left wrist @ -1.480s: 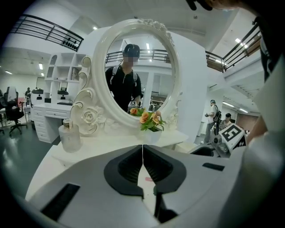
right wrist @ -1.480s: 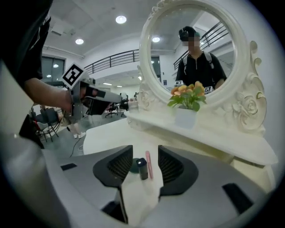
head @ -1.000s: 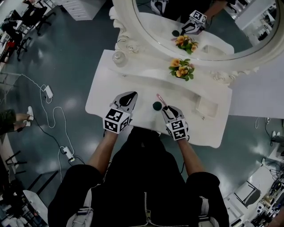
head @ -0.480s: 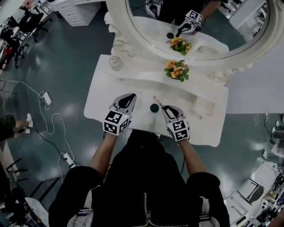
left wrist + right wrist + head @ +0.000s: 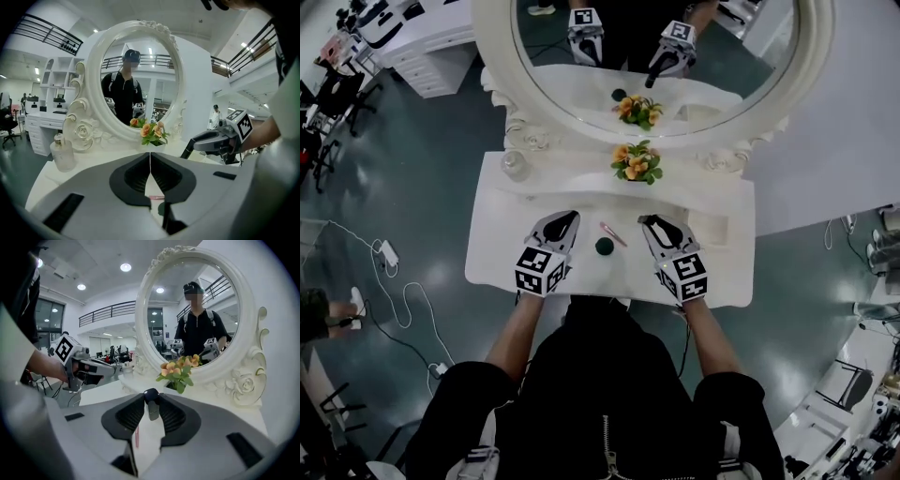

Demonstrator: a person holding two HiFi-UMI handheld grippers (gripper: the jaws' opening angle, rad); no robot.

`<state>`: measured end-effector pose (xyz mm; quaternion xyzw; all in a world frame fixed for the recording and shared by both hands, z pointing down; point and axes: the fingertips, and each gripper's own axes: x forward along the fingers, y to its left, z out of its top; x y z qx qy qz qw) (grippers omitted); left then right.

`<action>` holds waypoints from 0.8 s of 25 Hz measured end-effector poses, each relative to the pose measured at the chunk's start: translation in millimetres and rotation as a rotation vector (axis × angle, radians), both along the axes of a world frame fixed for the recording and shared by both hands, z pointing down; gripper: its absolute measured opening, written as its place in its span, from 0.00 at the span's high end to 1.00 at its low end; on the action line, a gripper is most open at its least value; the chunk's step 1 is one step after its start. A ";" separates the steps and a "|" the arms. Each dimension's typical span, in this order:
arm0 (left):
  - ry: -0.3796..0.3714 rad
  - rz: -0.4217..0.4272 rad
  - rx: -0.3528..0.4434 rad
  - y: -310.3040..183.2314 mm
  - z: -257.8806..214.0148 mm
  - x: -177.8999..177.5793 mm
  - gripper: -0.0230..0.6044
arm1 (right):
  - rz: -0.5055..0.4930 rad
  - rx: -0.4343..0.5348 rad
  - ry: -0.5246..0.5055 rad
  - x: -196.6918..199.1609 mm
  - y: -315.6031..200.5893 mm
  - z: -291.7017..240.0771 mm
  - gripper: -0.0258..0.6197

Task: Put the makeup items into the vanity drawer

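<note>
My right gripper (image 5: pixel 648 220) is raised above the white vanity top (image 5: pixel 502 253), shut on a slim tube with a black cap (image 5: pixel 150 401); its jaws have just been closing with the tube between them. A pink stick (image 5: pixel 612 233) and a dark green round item (image 5: pixel 604 247) lie on the top between the two grippers. To their left, my left gripper (image 5: pixel 570 217) hovers with its jaws pressed together and nothing in them. In the left gripper view the pink stick (image 5: pixel 157 198) shows below the shut jaws. No drawer is in view.
A pot of orange flowers (image 5: pixel 635 161) stands at the foot of the oval mirror (image 5: pixel 675 19). A glass bottle (image 5: pixel 514 166) sits at the back left and a shallow white dish (image 5: pixel 718 226) at the right. Cables lie on the floor at the left.
The right gripper has risen off the vanity top with the tube in it. The pink stick and the green round item stayed where they were. The left gripper shifted slightly.
</note>
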<state>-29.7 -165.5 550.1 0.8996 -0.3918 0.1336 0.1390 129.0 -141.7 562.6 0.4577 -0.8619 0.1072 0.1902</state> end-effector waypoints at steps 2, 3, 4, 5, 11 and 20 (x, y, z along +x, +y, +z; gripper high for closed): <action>0.004 0.015 0.004 -2.6 -2.8 6.6 0.93 | 0.014 0.006 0.005 8.5 -1.3 -0.2 0.80; 0.004 0.022 0.006 -3.5 -3.7 9.3 0.93 | 0.020 0.008 0.009 12.9 -1.7 1.5 0.80; 0.003 0.029 0.008 -4.2 -4.3 11.5 0.93 | 0.028 0.007 0.013 18.0 -2.0 4.1 0.80; 0.002 0.035 0.008 -4.8 -4.6 13.5 0.93 | 0.042 0.003 0.014 24.5 -2.2 7.3 0.80; -0.003 0.077 0.000 -9.2 -2.4 31.1 0.93 | 0.193 -0.030 0.006 93.9 6.0 20.7 0.80; -0.007 0.138 -0.014 -12.1 2.9 61.3 0.93 | 0.377 -0.083 0.033 186.1 21.9 43.8 0.80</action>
